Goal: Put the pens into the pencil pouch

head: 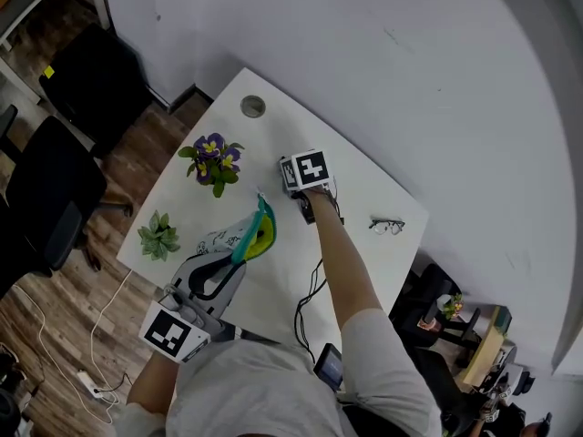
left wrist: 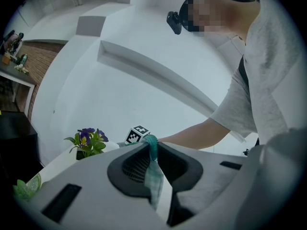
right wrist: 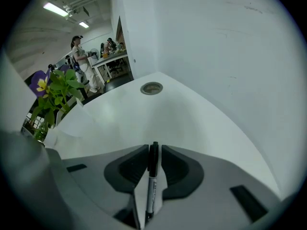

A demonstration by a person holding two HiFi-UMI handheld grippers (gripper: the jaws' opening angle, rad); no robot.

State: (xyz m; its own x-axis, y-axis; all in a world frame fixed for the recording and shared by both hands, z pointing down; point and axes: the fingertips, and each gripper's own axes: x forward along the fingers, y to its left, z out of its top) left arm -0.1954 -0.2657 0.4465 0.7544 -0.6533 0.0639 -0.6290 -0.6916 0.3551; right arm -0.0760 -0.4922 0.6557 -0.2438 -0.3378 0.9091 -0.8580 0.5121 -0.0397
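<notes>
The pencil pouch (head: 255, 231) is teal with a yellow lining and stands up off the white table (head: 273, 135), its mouth showing. My left gripper (head: 239, 251) comes in from the lower left and is shut on the pouch's edge; in the left gripper view the teal fabric (left wrist: 154, 176) is pinched between the jaws of that gripper (left wrist: 154, 150). My right gripper (head: 308, 209) hangs just right of the pouch and points steeply down. In the right gripper view a black pen (right wrist: 151, 186) is clamped lengthwise in the right gripper (right wrist: 153, 150).
A pot of purple flowers (head: 212, 162) and a small green succulent (head: 159, 235) stand left of the pouch. Glasses (head: 387, 227) lie at the table's right edge. A cable hole (head: 253, 106) sits at the far corner. A black cable (head: 310, 299) runs off the near edge.
</notes>
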